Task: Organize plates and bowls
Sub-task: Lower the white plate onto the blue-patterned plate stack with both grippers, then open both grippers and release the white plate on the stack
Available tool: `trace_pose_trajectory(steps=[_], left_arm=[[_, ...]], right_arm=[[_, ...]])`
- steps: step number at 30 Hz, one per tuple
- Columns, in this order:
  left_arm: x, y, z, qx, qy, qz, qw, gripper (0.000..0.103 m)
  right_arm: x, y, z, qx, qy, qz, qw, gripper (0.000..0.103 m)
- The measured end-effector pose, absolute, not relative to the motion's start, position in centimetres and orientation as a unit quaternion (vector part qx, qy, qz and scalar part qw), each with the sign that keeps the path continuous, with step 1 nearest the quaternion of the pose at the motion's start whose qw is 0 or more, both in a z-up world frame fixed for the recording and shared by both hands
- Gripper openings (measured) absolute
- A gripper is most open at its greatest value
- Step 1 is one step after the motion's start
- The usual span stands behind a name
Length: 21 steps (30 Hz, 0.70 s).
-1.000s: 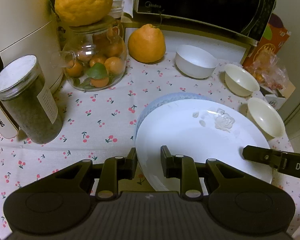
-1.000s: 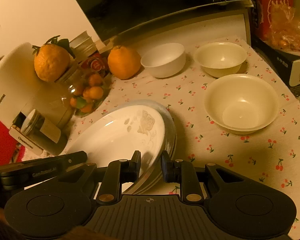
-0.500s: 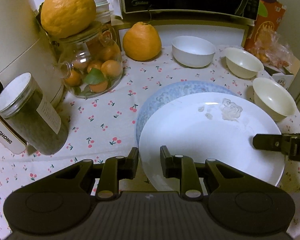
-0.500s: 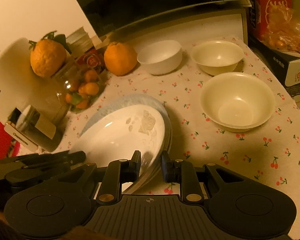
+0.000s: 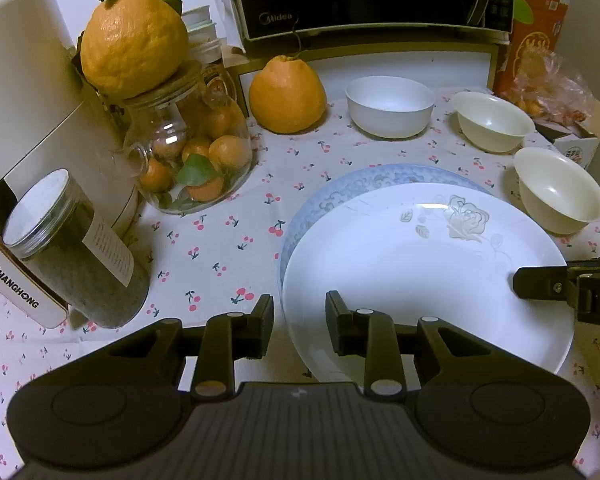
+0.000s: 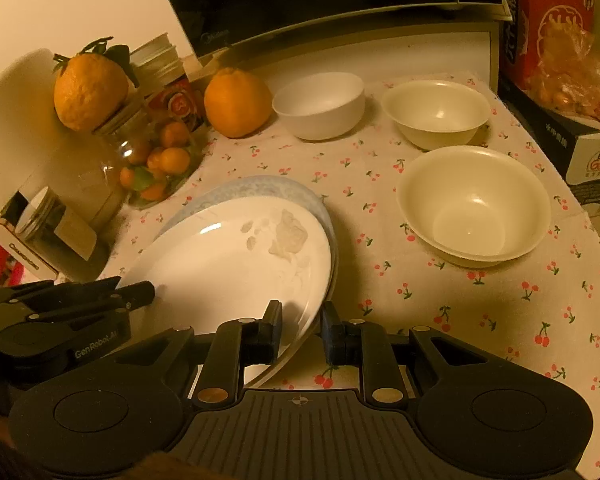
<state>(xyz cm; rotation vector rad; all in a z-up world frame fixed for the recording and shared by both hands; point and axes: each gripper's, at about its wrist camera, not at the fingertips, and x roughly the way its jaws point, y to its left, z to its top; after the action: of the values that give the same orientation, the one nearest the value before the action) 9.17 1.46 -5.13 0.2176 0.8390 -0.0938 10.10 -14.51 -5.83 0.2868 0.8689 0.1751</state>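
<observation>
The white rose-print plate (image 5: pixel 412 276) lies on the blue-patterned plate (image 5: pixel 340 188) mid-cloth, cream bowls at two o'clock. The left gripper (image 5: pixel 299 326) is opening, its jaws astride the white plate's rim; the right gripper (image 6: pixel 301 334) pinches the opposite rim. Best let go gently, keeping the plate centred. Only the right view shows the rim tilted off the lower plate

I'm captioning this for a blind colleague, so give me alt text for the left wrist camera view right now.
The left gripper straddles the near rim of a white rose-patterned plate stacked on a blue-rimmed plate, its jaws opening. The right gripper reaches onto the plate's right edge. Behind, on a cherry-print tablecloth, stand three bowls, a large orange and a jar of small oranges.
</observation>
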Motion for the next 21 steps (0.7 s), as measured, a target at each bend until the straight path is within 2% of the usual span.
trace_pose_trajectory(steps=[21], left_arm=[[10.0, 1.3, -5.6, 0.089, 0.388, -0.038, 0.917, 0.026]], right_arm=[[11.1, -15.5, -6.9, 0.169, 0.416, 0.082, 0.89, 0.024]])
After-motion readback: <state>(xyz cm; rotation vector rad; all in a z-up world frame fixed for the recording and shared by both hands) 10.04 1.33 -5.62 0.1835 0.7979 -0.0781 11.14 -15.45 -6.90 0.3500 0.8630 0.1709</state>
